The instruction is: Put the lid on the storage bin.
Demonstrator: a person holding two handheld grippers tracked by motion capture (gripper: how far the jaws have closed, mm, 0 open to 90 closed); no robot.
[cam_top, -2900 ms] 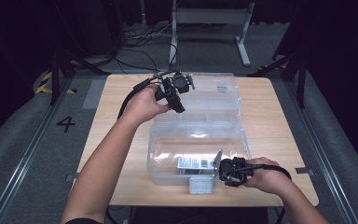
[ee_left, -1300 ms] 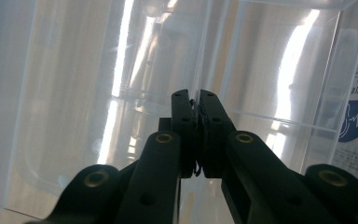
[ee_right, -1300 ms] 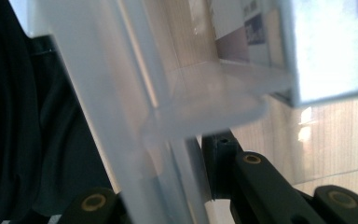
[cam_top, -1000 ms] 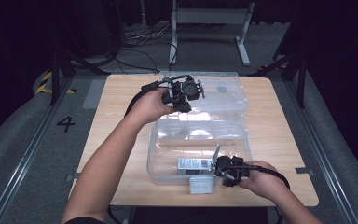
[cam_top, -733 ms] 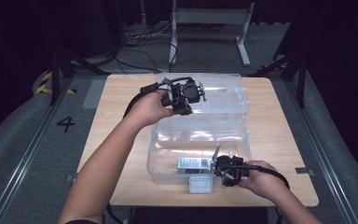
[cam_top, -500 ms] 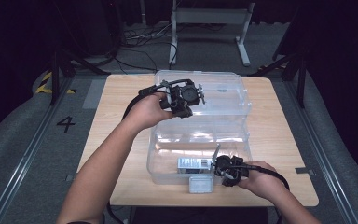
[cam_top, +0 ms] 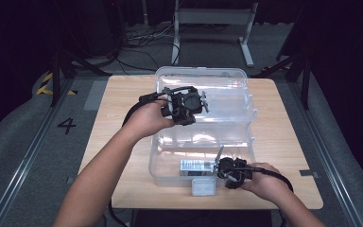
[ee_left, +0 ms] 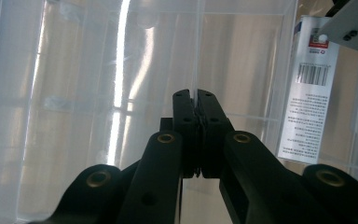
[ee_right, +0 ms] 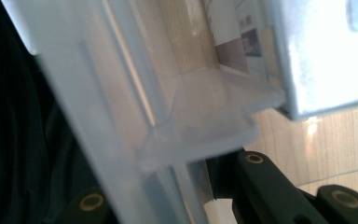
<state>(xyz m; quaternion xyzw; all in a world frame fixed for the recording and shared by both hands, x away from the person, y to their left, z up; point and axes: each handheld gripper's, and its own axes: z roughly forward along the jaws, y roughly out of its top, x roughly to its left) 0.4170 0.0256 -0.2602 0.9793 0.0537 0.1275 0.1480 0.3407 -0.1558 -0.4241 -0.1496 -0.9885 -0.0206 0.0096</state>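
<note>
The box (cam_top: 203, 127) is clear, glossy plastic — the table (cam_top: 283, 142) matt pale wood, the carton (ee_left: 310, 93) printed card.

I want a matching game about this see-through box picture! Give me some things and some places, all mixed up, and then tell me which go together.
Things:
1. left gripper
2. right gripper
3. small printed box
4. clear lid

Places or states:
A. lying inside the clear bin, near its front wall
B. shut on the bin's front rim
C. tipped up at the back of the bin
D. shut on the thin edge of the lid, above the middle of the bin

Pairs: 1-D, 2-B, 3-A, 4-C
</note>
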